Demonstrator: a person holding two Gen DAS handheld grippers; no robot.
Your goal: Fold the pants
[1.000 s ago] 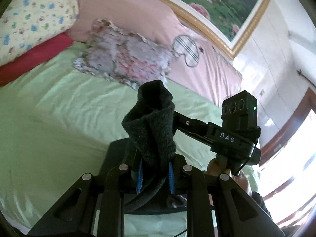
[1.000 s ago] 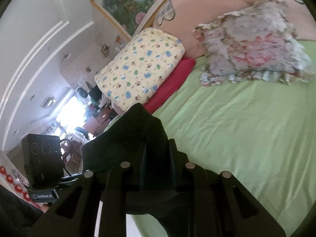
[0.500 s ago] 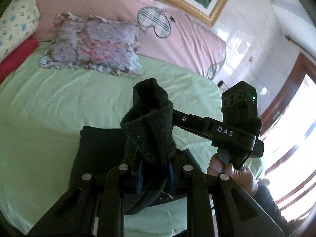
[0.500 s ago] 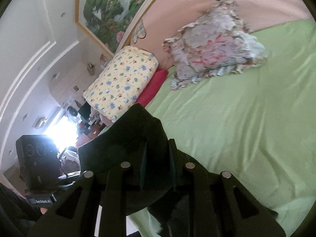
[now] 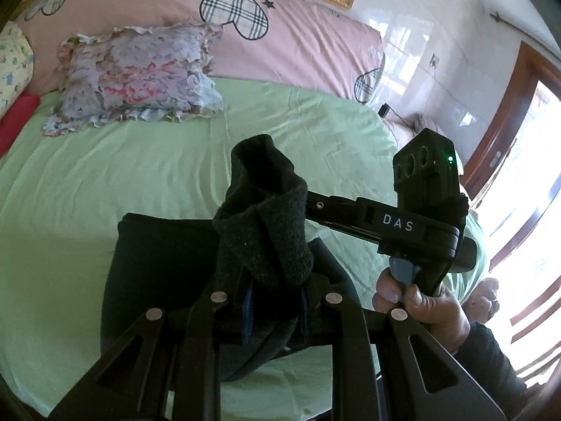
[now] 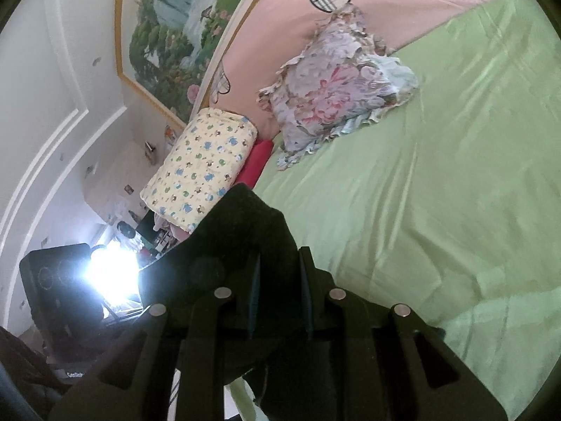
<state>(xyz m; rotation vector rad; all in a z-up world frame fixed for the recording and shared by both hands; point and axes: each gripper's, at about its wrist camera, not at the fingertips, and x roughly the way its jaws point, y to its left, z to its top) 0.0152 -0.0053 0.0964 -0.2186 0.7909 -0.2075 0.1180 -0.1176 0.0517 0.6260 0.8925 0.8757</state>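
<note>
The dark grey pants (image 5: pixel 157 263) hang from both grippers, with their lower part lying on the green bed sheet (image 5: pixel 105 161). My left gripper (image 5: pixel 275 301) is shut on a bunched end of the pants that sticks up between its fingers. The other tool, marked DAS (image 5: pixel 413 224), reaches into the same bunch from the right. In the right wrist view my right gripper (image 6: pixel 278 298) is shut on a fold of the pants (image 6: pixel 242 231) held above the bed's near edge. The fingertips are hidden by cloth.
A floral cushion (image 5: pixel 136 77) and a pink headboard with plaid hearts (image 5: pixel 301 35) are at the far end of the bed. A yellow patterned pillow (image 6: pixel 203 172) on a red one (image 6: pixel 257 161) lies at the left. A bright doorway (image 5: pixel 519 210) is at the right.
Both grippers have moved down and forward with the pants. More of the pants now lies on the sheet in front of the left gripper. Both grips are unchanged.
</note>
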